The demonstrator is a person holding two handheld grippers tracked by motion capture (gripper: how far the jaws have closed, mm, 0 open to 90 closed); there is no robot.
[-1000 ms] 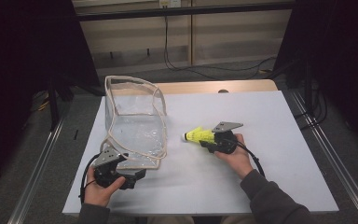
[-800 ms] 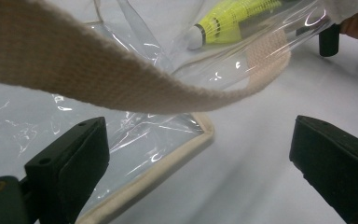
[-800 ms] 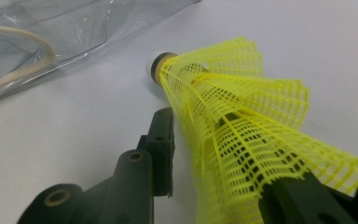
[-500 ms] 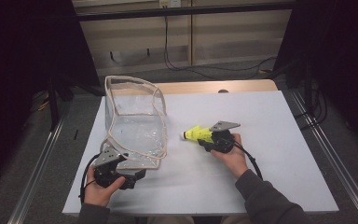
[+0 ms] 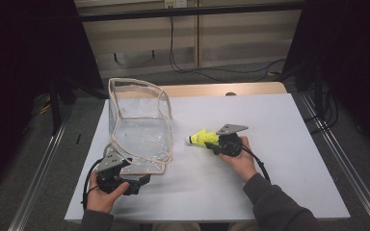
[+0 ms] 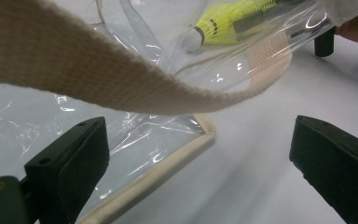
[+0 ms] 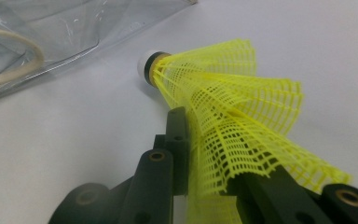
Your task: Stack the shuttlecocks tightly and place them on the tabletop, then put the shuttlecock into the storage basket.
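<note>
High view: right claw (image 5: 211, 142) pinches shuttlecock (image 5: 201, 138) on bare table (image 5: 289, 144); left claw (image 5: 142, 180) wide by bag (image 5: 139, 130) edge.

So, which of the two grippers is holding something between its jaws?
The right gripper: its jaws have just been closing on the yellow shuttlecock. The left gripper stands open beside the clear bag.

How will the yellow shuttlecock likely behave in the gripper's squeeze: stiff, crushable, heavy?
The shuttlecock is probably very light: its skirt is open mesh. It likely crushes easily, since the skirt already folds where the right gripper pinches it. If set down, it might roll in an arc on its cone shape.
</note>
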